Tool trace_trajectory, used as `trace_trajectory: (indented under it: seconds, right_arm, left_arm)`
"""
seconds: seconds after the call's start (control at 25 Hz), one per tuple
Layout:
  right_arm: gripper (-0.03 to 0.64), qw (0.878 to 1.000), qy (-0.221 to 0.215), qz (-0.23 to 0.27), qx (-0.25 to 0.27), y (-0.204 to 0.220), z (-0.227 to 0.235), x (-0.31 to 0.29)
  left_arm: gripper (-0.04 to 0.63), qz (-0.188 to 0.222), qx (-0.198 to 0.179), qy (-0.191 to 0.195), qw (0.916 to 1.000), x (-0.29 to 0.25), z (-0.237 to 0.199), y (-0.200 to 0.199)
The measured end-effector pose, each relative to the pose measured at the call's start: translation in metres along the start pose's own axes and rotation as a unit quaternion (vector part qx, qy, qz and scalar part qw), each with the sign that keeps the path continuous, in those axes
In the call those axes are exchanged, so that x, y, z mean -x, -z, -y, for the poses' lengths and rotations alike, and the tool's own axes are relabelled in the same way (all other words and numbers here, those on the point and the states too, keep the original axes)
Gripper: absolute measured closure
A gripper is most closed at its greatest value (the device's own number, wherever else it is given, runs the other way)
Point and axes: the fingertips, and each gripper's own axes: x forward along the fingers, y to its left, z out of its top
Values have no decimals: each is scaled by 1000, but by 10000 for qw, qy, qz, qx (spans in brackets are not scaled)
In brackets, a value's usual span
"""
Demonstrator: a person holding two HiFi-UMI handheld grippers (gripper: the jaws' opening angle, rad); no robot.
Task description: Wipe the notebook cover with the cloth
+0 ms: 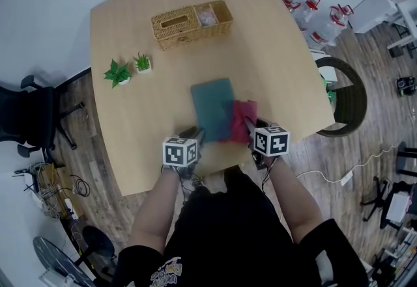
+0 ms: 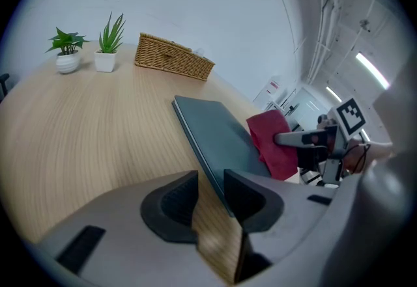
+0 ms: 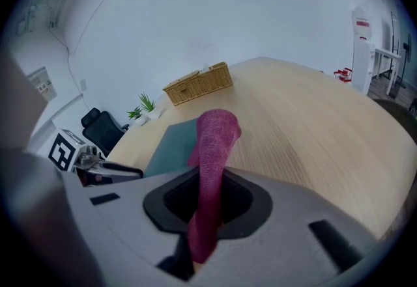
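Flat teal notebook (image 1: 212, 107); crumpled magenta cloth (image 1: 242, 116) on its edge.

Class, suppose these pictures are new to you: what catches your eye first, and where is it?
The crimson cloth stands out first, pinched in the right gripper at the near right edge of the teal notebook, which lies at the near middle of the wooden table. Next come the wicker basket at the far edge and two potted plants to its left.
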Motion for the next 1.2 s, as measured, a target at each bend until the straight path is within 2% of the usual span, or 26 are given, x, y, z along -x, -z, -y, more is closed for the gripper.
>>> trace_trajectory:
  seconds: [0.28, 0.56, 0.8, 0.92, 1.2]
  right_arm:
    - [558, 9982, -466, 188, 336, -31, -44, -13]
    - [558, 9934, -1076, -122, 384, -30, -95, -46]
    - [558, 9879, -1407, -388, 529, -25, -128, -70]
    - [558, 9863, -1478, -503, 540, -22, -137, -80]
    - [558, 9847, -1327, -773, 821, -15, -135, -96]
  left_arm:
    - [480, 0, 3, -3, 10000, 0, 0, 0]
    - [482, -12, 20, 15, 10000, -1, 0, 0]
    - [483, -29, 47, 29, 10000, -1, 0, -1]
    - [485, -36, 66, 45, 10000, -1, 0, 0]
    - [491, -51, 103, 63, 9999, -1, -3, -1]
